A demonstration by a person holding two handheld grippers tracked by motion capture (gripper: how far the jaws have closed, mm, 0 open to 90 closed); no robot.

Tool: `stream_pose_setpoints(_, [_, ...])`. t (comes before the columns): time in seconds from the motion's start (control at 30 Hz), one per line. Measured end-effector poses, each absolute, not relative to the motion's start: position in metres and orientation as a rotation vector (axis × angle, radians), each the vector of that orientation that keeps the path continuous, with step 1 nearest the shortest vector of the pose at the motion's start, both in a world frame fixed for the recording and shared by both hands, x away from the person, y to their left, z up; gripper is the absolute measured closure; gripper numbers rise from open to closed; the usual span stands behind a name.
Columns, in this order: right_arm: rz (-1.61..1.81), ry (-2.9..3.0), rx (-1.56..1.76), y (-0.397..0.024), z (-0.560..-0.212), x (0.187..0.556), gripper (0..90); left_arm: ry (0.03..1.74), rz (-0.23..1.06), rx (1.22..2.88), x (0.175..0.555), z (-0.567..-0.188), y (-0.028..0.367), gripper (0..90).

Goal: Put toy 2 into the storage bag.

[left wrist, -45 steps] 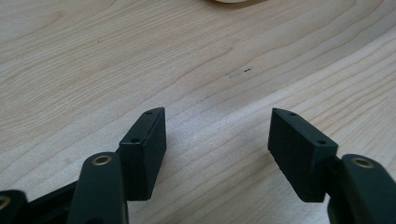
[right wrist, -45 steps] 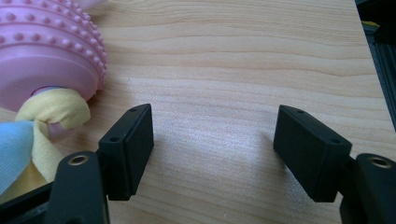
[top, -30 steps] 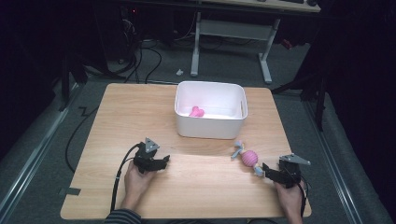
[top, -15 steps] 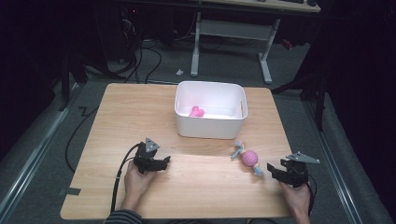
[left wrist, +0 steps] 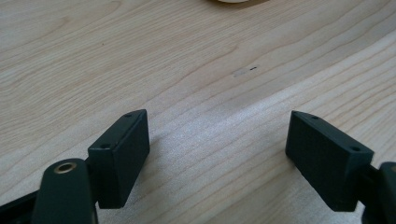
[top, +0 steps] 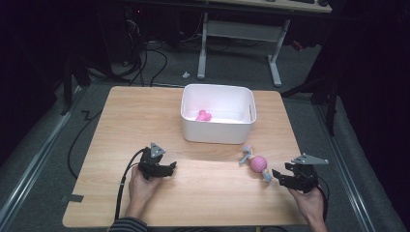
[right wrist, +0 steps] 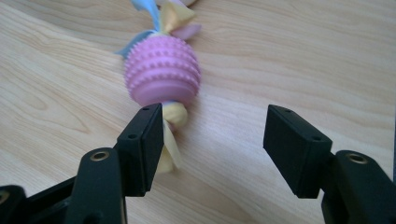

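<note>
Find the pink knobbly rubber ball toy with pastel fabric tails (top: 257,164) lying flat on the pale wooden tabletop (top: 145,111), in front of the white plastic bin (top: 217,133), near its right corner but apart from it. Read the long axis along the tails: one knotted end toward the bin, the other slanting out toward the right tongs (top: 278,176), ball in the middle.

Keep those tongs spread wide and empty, as now, with one jaw just beside the near yellow tail. Probably better to take the ball than a limp tail. Push forward along the axis to flank the ball with both jaws, stay low to the wood, then squeeze across the width for a bite on the knobs.

Leave the left tongs (top: 170,168) alone: just opened wide, nothing between, over bare wood well apart from the toy.
</note>
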State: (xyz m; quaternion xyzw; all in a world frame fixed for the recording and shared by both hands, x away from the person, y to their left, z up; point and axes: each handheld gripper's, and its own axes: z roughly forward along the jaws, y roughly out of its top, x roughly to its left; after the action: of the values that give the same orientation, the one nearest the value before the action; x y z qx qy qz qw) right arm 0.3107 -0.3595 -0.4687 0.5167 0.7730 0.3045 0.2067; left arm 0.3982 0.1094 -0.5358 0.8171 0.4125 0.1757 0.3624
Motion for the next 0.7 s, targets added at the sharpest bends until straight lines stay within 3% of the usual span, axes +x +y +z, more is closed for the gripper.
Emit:
stream_pose_setpoints(0.3, [0.79, 2.257, 1.367, -0.334, -0.456, 0.331, 35.9, 1.063, 0.452, 2.106, 0.398, -0.536, 0.109, 20.9])
stream_pose_setpoints(0.7, [0.697, 2.337, 1.353, -0.314, -0.465, 0.352, 32.1, 1.062, 0.451, 2.109, 0.398, -0.536, 0.109, 19.0])
